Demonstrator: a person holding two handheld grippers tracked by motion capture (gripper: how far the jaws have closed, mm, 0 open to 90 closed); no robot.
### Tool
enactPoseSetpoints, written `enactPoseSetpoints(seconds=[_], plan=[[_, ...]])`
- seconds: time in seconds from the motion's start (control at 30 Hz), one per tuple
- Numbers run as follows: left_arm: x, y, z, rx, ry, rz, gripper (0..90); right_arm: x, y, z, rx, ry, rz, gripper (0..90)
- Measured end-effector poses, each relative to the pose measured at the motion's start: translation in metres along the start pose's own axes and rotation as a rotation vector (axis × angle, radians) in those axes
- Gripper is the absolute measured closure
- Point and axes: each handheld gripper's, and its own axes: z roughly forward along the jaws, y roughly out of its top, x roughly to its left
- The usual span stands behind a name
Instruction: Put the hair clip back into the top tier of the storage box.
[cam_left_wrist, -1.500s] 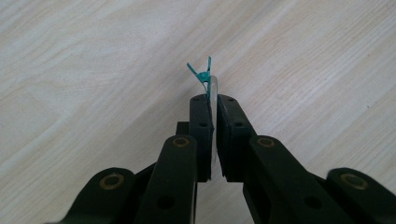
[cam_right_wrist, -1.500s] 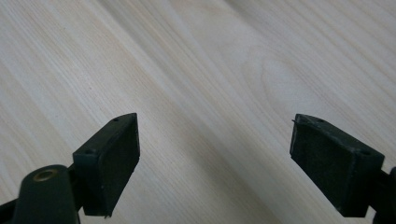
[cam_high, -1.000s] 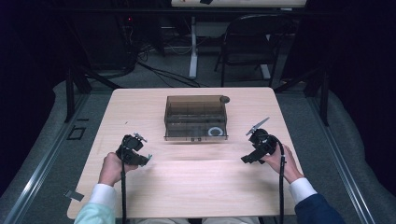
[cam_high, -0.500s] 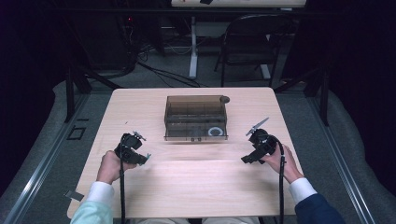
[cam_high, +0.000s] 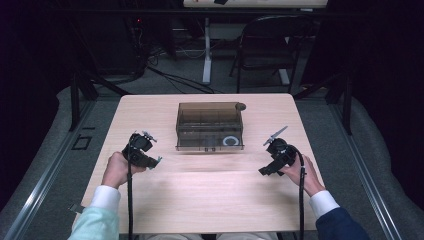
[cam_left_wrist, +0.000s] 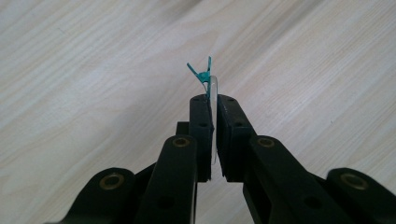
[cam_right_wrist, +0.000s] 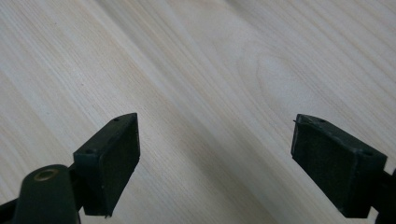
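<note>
Pinching a thin clear strip with a small teal clip (cam_left_wrist: 203, 74) at its tip, the left hand-held gripper (cam_high: 150, 161) had its jaws pressed nearly together just above the wooden counter (cam_high: 210, 200), at about eight o'clock from the smoky brown plastic box (cam_high: 210, 126). The right hand-held gripper (cam_high: 265, 171) sat at about four o'clock from that box, well apart from the left one, its jaws spread wide over bare wood and holding nothing

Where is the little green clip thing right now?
The green clip is pinched between the jaws of the left gripper, at the left of the table, left of the brown box.
</note>
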Motion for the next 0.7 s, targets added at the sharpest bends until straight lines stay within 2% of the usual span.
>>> enactPoseSetpoints(seconds=[0.7], plan=[[0.005, 0.029, -0.027, -0.002, 0.031, 0.039, 85.5, 0.0, 0.0, -0.001, 0.001, -0.008, 0.002, 15.4]])
